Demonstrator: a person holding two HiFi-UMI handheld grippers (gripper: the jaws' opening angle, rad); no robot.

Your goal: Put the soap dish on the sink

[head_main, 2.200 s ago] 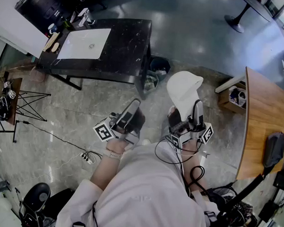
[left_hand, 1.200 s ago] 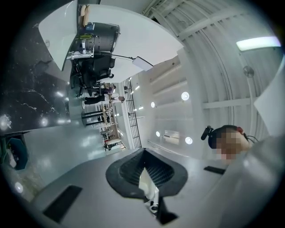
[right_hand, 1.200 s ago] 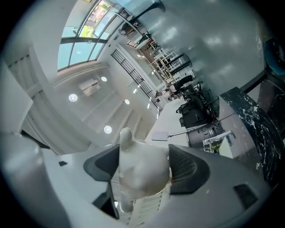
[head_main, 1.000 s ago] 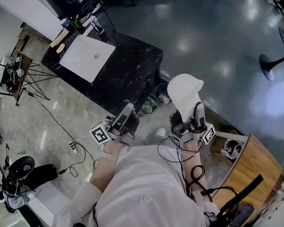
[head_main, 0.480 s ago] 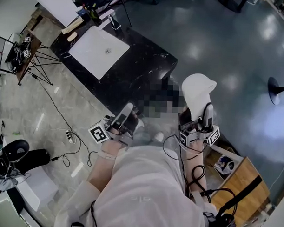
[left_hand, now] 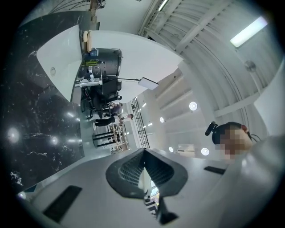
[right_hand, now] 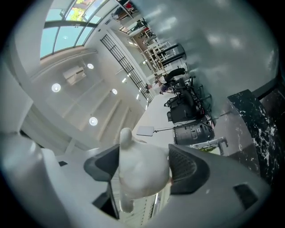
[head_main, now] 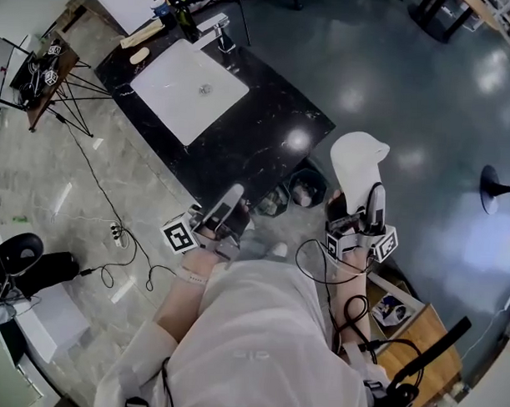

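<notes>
Grippers: 2 are being held, 1 in each hand, low in the head view, ahead of a person in a white coat.
Left gripper [head_main: 232,198]: its 2 jaws are being kept together, with only a thin slit showing between the dark pads [left_hand: 127,173]. Nothing is being carried between them.
Right gripper [head_main: 360,204]: its 2 jaws are being kept clamped on the dish [head_main: 357,163], with 1 dark pad [right_hand: 186,167] pressing on each side.
Dish: 1 is being seen, white and rounded. It is being held in the air, sticking out past the right gripper's tips, over the dark floor and well apart from the sink [head_main: 188,88]. In the right gripper view the gap between the jaws is being filled by it.
Sink: 1 white rectangular basin is being shown at the upper left of the head view, set into a black marbled counter [head_main: 266,128]. 1 drain is showing near its middle.
Faucet [head_main: 218,30]: 1 is standing at the basin's far edge.
Bins: 2 are being seen on the floor just beside the counter's near corner, 1 round and dark [head_main: 306,189], 1 smaller [head_main: 274,204], between the counter and the grippers.
Marker cubes: 2 are being carried, 1 on the left gripper [head_main: 180,236], 1 on the right [head_main: 386,242].
</notes>
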